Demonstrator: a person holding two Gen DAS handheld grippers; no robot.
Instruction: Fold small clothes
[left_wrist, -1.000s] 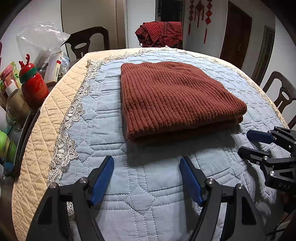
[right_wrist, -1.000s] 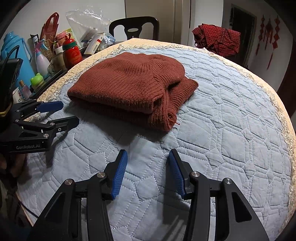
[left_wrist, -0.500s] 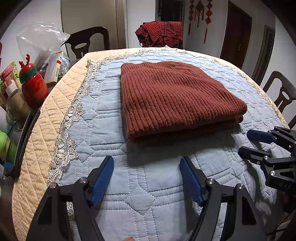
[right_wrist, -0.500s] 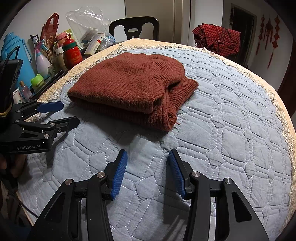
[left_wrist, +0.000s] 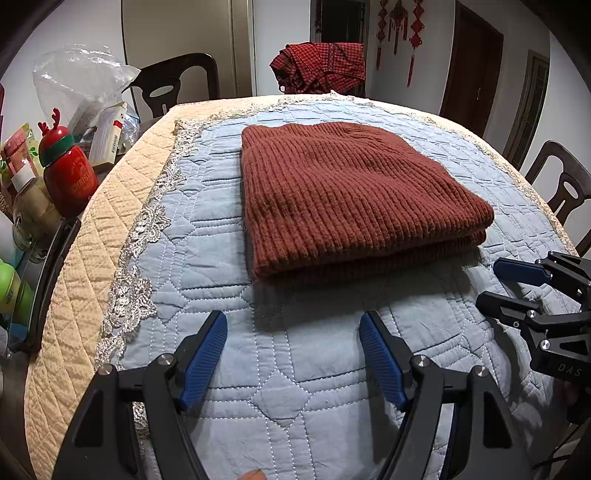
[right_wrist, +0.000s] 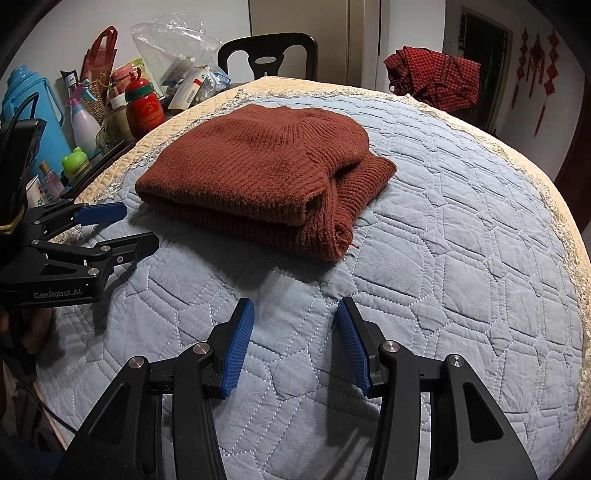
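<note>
Folded rust-brown knitted sweater in the middle of the round worktop, on the pale blue quilted cover, well in from every edge; one ribbed end sticking out past the fold on the side seen at the right of the right wrist view. Left hand-held gripper released, blue pads wide apart over bare quilt near the worktop's near edge, short of the sweater, nothing between them. Right hand-held gripper likewise released, jaws parted over bare quilt, nothing gripped, not touching the knit. Nothing on the cover between either gripper and the sweater.

Beyond the worktop's left edge, a crowded clutter: red bottle with a green collar and antlers, clear plastic bag, small cartons, light blue jug, white spray bottle, green frog-shaped lid. Dark chair behind the far edge, another dark chair at the right edge. Red checked garment draped on something past the far edge. Red knot ornaments on the back wall.
</note>
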